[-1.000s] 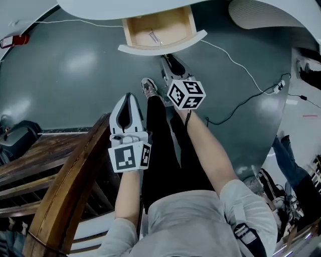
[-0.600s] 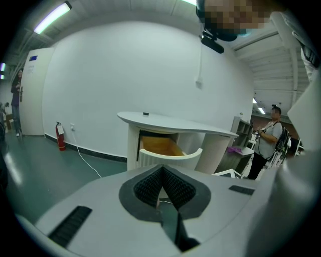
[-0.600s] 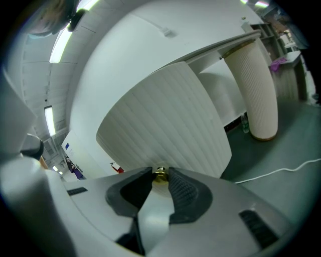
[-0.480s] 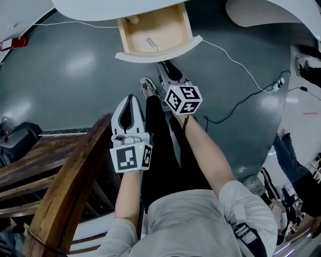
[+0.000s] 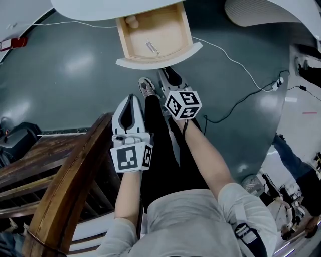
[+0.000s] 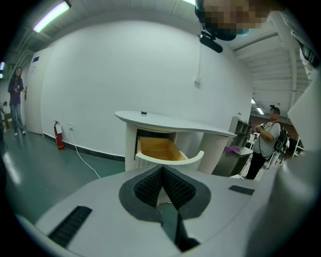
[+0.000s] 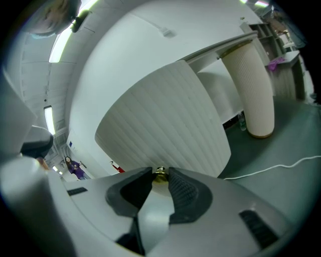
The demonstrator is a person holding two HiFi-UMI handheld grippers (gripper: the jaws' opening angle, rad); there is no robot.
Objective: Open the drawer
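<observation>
A white curved desk has a wooden drawer standing pulled out, with a curved white ribbed front. Inside lie a small metal piece and a pale round thing. My right gripper reaches under the drawer front. In the right gripper view my right gripper is shut on the brass knob of the ribbed front. My left gripper hangs a little nearer to me and to the left, shut on nothing. In its own view my left gripper points at the drawer.
A dark wooden chair back curves at my lower left. A white cable and a black cable run over the grey-green floor. My shoes stand below the drawer. A person stands at the right beyond the desk.
The drawer has slid further out of the desk toward me, showing more of its inside. My right gripper came back with the knob. The left gripper stayed put.
</observation>
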